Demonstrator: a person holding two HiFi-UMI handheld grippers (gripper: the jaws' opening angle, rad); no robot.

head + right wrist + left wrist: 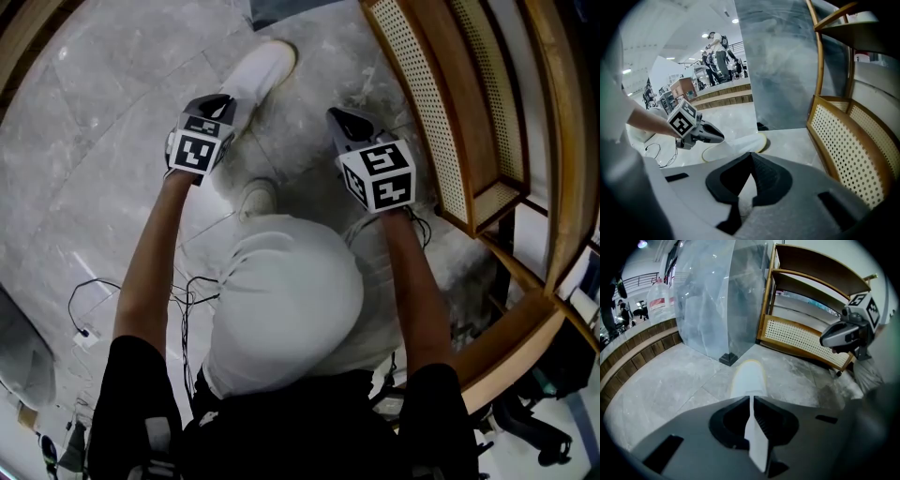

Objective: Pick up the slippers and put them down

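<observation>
Left gripper view: left gripper (751, 398) pinches a white, yellow-rimmed slipper (749, 377); right gripper (751, 154) pressed together.

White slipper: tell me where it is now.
The white slipper is at the head view's top centre, its edge pinched in the left gripper, with the wooden rack to its right.

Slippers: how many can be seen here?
2. One white slipper is held in the left tongs; a second slipper, mostly hidden, looks pinched in the right tongs.
</observation>
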